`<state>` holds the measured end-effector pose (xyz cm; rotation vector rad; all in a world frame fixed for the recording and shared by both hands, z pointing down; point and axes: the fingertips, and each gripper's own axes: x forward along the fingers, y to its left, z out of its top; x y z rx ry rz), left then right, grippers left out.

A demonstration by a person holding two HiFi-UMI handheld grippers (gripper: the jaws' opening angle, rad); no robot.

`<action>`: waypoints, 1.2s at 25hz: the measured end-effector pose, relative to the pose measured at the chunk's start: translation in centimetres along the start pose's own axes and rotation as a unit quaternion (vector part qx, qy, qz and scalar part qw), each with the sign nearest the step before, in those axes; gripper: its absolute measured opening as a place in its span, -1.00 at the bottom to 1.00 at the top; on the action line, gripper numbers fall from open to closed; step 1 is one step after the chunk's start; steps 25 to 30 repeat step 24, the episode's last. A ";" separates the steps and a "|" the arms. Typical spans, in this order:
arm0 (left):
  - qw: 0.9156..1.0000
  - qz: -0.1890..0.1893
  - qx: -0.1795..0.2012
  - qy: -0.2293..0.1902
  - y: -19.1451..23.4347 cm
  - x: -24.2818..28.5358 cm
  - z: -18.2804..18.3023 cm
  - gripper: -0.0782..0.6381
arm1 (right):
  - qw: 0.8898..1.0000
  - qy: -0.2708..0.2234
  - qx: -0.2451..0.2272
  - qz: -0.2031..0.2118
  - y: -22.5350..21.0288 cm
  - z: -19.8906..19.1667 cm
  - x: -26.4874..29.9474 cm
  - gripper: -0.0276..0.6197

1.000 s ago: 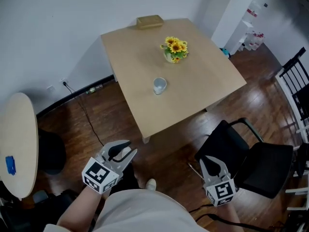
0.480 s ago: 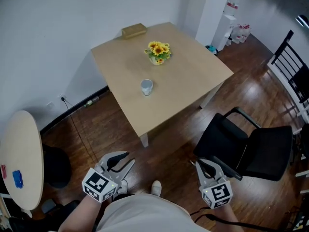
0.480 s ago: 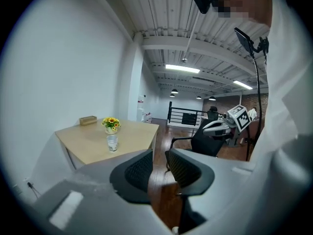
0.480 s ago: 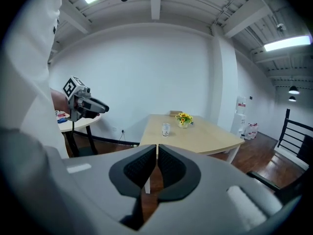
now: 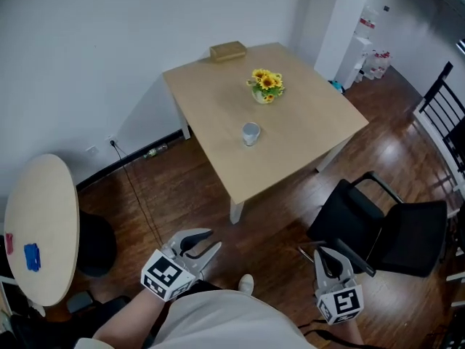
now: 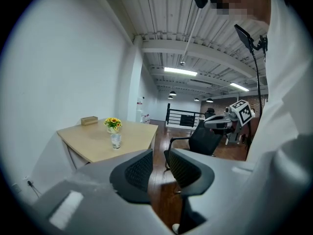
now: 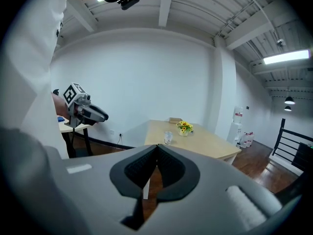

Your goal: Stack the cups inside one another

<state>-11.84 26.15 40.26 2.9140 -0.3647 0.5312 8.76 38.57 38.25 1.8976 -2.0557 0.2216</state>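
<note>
A pale cup stands alone near the middle of the light wooden table; whether others sit nested in it I cannot tell. It also shows small and far off as the cup in the left gripper view and the cup in the right gripper view. My left gripper hangs over the wooden floor close to my body, open and empty. My right gripper is also low and short of the table, shut with its pads meeting on nothing.
Sunflowers in a pot and a tan box sit at the table's far side. A black office chair stands right of the table. A round table with a blue thing is at the left. A cable runs across the floor.
The right gripper's jaws have closed. Both grippers stay low by my body, and the head view has swung, so the table sits further right than half a second ago.
</note>
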 end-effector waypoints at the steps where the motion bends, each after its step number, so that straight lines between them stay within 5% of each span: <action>1: 1.000 0.001 0.000 -0.002 0.1 -0.4 -0.1 -0.46 | 1.000 0.001 -0.001 -0.001 0.4 0.0 0.0 -0.90; 30: 1.000 0.005 -0.004 -0.009 2.2 -4.2 -1.6 -0.46 | 1.000 -0.001 -0.017 0.017 4.6 1.3 1.8 -0.90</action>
